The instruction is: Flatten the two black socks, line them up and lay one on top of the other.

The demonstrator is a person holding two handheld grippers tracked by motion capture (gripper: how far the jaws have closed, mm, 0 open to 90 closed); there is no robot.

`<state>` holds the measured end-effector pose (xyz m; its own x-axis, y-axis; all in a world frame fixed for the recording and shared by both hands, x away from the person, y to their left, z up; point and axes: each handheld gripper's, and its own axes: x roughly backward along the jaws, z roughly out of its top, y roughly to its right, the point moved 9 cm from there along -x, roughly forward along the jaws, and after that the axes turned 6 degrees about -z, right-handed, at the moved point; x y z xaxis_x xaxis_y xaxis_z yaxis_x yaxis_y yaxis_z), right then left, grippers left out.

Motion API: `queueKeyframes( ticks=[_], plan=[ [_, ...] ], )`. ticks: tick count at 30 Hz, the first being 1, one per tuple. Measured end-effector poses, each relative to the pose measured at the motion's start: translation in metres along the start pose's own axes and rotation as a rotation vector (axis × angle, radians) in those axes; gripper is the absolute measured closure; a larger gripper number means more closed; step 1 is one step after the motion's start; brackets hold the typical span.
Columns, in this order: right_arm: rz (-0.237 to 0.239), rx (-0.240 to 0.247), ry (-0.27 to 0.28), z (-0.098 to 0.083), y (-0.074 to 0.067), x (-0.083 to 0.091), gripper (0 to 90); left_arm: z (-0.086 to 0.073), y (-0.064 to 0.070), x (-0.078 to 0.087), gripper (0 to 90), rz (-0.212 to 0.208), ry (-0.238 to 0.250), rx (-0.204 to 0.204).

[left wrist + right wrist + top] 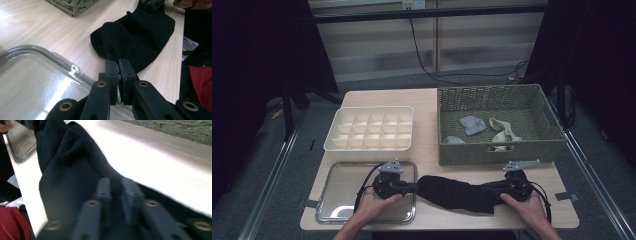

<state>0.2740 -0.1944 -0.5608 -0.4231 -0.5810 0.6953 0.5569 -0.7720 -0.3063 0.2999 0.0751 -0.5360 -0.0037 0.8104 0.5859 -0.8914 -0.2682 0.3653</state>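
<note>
Wooden table (432,100) first, with a woven basket (499,95) at its back right, holding a few grey and beige socks (472,125). Left of it sits a white divider box (369,111), and in front of that a clear tray (337,200) at the near left corner. Now the action: a black sock (454,192) lies stretched along the table's front edge, between tray and right side, just ahead of the basket. The left gripper (119,65) has its jaws pressed together on the sock's left end, right at the tray's rim, cloth pinched tight between the pads. The right gripper (115,185) is on the other end, jaws over the dark fabric with a narrow gap; the blur hides whether they bite. Both hands (374,202) rest low at the table's edge.
</note>
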Motion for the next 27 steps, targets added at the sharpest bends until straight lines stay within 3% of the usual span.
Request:
queueKeyframes(
  ticks=[3, 8, 14, 18, 24, 27],
  plan=[
    [0.006, -0.002, 0.011, 0.001, -0.001, 0.001, 89.6, 0.0, 0.001, 0.001, 86.9, -0.004, 0.007, 0.005],
    [0.022, -0.033, 0.059, 0.007, -0.002, 0.011, 90.0, 0.0, 0.001, 0.0, 86.9, -0.008, 0.004, 0.008],
    [0.005, -0.04, 0.048, -0.003, -0.006, 0.018, 70.3, -0.003, 0.002, -0.001, 86.8, -0.015, -0.003, 0.007],
    [-0.027, -0.037, 0.007, -0.01, -0.001, 0.013, 66.1, -0.005, 0.004, -0.002, 86.9, -0.019, -0.013, 0.014],
    [-0.023, -0.021, 0.004, -0.003, 0.001, 0.001, 80.9, -0.012, 0.007, 0.0, 86.7, -0.025, -0.039, 0.009],
    [-0.027, -0.007, 0.01, 0.003, -0.001, -0.002, 84.9, -0.013, 0.008, 0.002, 86.7, -0.033, -0.028, 0.016]
  ],
)
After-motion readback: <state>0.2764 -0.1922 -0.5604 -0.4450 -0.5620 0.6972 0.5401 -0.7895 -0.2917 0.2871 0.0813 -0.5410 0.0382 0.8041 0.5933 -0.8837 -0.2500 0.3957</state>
